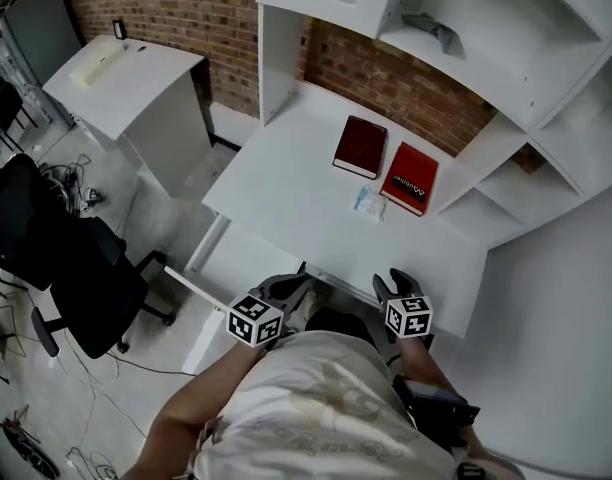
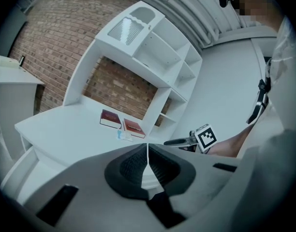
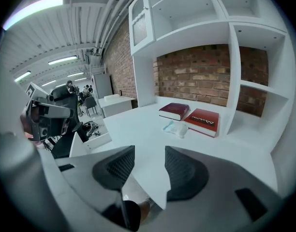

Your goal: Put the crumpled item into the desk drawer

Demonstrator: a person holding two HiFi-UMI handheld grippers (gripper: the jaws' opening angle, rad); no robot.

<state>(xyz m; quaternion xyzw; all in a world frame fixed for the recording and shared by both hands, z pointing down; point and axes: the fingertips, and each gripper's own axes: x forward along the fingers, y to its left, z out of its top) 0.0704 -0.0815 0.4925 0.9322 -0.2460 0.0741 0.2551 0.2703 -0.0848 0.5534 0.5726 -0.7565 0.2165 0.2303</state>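
Crumpled item [image 1: 367, 202] lies on the desk [image 1: 286, 173], just beside the red book [image 1: 410, 177], at its near-left corner. Both grippers sit well apart from that book, at the desk's near edge, and we see open desktop between. Drawer [image 1: 248, 260] stands pulled out, near-left of the book. Left gripper [image 2: 147, 151]: jaws together, empty. Right gripper [image 3: 149, 151]: jaws partly apart, holding nothing.

My desk [image 1: 286, 178] is smooth, matt white board, and the brick wall [image 1: 176, 8] behind it is rough and red. The dark red book [image 1: 360, 147] and the red book [image 1: 410, 178] have smooth covers; the crumpled item [image 1: 367, 202] looks thin, pale and wrinkled, paper or plastic I cannot tell. My right gripper [image 3: 149, 151] has black, finely ribbed pads [image 3: 116, 167] in matt grey plastic.
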